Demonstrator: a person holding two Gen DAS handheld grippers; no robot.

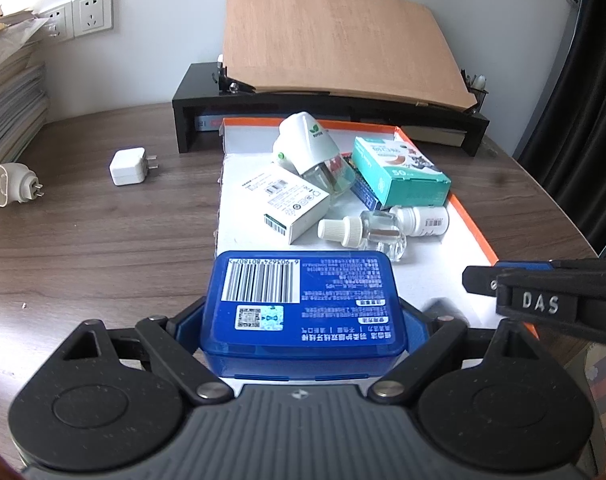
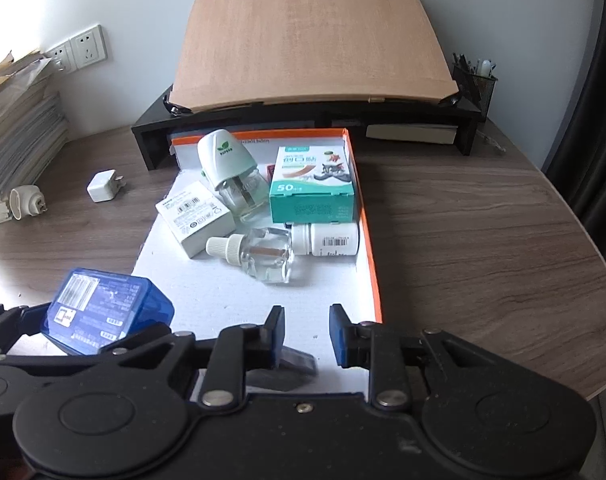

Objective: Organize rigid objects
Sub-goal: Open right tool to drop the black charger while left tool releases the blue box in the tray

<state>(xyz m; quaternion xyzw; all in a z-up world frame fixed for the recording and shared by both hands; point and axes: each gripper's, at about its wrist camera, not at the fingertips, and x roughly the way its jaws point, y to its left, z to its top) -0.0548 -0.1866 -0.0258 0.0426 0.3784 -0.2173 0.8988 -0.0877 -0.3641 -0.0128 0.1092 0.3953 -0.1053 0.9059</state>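
Observation:
My left gripper (image 1: 303, 320) is shut on a blue plastic box (image 1: 303, 300) with a barcode label, held over the near end of a white tray with an orange rim (image 1: 475, 236). The tray holds a white plug-in vaporiser (image 1: 307, 144), a teal plaster box (image 1: 399, 172), a white carton (image 1: 287, 204), a clear refill bottle (image 1: 367, 232) and a white pill bottle (image 1: 423, 220). My right gripper (image 2: 306, 320) hovers over the tray's near right corner (image 2: 377, 300), its jaws drawn close with nothing between them. A white charger (image 1: 129, 166) and a round plug (image 1: 13, 184) lie on the desk to the left.
A black desk riser (image 1: 191, 112) carrying a tilted wooden board (image 1: 335, 40) stands behind the tray. Stacked papers (image 1: 7, 100) fill the far left under wall sockets (image 1: 91, 12). A mesh pen holder (image 2: 475, 80) sits at the back right, beside a dark curtain (image 2: 595, 120).

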